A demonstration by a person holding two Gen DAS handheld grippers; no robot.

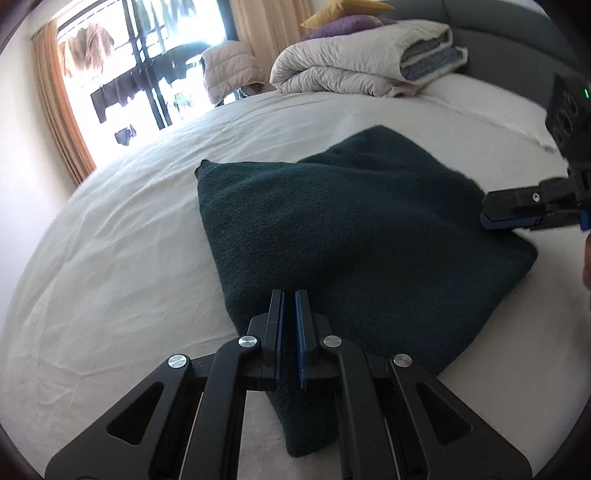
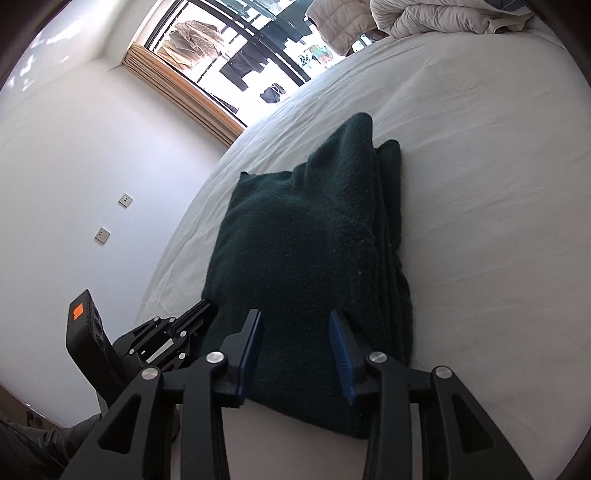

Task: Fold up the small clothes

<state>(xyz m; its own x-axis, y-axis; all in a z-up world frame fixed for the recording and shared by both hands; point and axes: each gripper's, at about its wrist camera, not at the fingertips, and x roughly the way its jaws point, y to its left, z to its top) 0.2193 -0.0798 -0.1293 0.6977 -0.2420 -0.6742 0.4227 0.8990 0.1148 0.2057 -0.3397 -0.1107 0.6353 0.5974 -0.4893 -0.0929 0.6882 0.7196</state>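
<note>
— On the white bed sheet (image 1: 110,258), is that the garment, the dark green one?

— Yes. The dark green knitted garment (image 1: 351,229) lies folded into a thick pad near the middle of the bed. From the right wrist camera the stacked layers show along its edge at about three o'clock, and one corner stands up at twelve.

— What is the left gripper (image 1: 289,295) doing?

— Its jaws are drawn almost together, only a thin slit between the blue pads. In its own camera it sits at six o'clock, over the near corner of the garment. The cloth runs under the fingers; whether a fold is pinched in the slit I cannot tell.

— And the right gripper (image 2: 297,319)?

— Its jaws stand roughly half apart, straddling the near end of the pad without pressing it. The green cloth fills the gap between the blue pads (image 2: 341,354). In the left camera that same gripper comes in at three o'clock, its tips at the garment's edge.

— Anything else on the bed?

— A rolled pale quilt (image 1: 362,62) at one o'clock in the left view, with a purple pillow (image 1: 343,26) and a yellow one behind it. A window with orange curtains (image 1: 59,110) is at ten o'clock, washing hanging outside. Two wall sockets (image 2: 102,234) show at nine o'clock in the right view.
</note>
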